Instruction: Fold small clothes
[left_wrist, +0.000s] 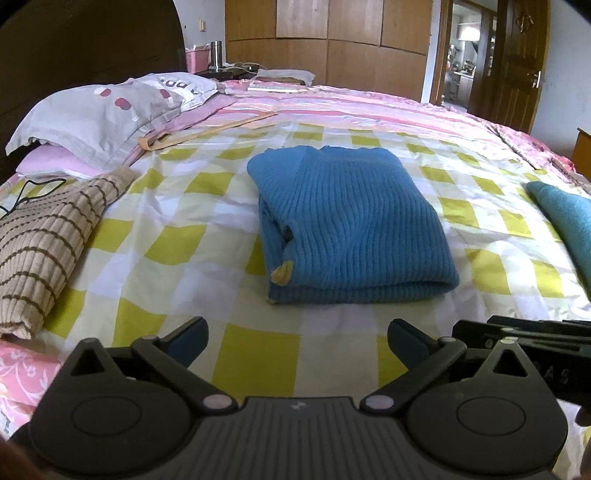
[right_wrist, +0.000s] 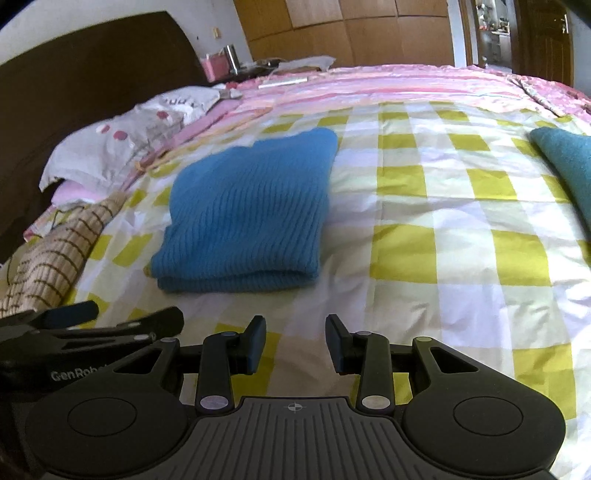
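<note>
Left wrist view: your left gripper (left_wrist: 297, 341) hangs low over the near edge of the bed (left_wrist: 258, 354), tilted down toward the checked yellow-and-white sheet, its fingers (left_wrist: 192, 338) spread wide with nothing between them. At far left a beige striped garment (left_wrist: 48, 236) lies rumpled beside a grey pillow (left_wrist: 103, 110). Straight ahead of your fingers, well apart from them, rests the blue knitted sweater (left_wrist: 351, 225), folded into a thick rectangle with its rounded fold toward you and a small yellow tag at its near left corner. To the right, a teal cloth (left_wrist: 565, 221) lies at the picture's edge, and the side of your right gripper (left_wrist: 524, 336) shows just beside the left one.

From the right wrist view, your left gripper (right_wrist: 85, 321) sits at lower left, close alongside. The blue knitted sweater (right_wrist: 247, 214) lies ahead and to the left of your right gripper (right_wrist: 295, 341), not touched by either tool. Your right gripper points down at the same slant over bare sheet, its fingers (right_wrist: 256, 343) partly apart and holding nothing. Farther right the teal cloth (right_wrist: 569, 162) rests on the bed (right_wrist: 443, 240), well apart from the sweater. Wooden wardrobe doors (right_wrist: 369, 33) close the background.
</note>
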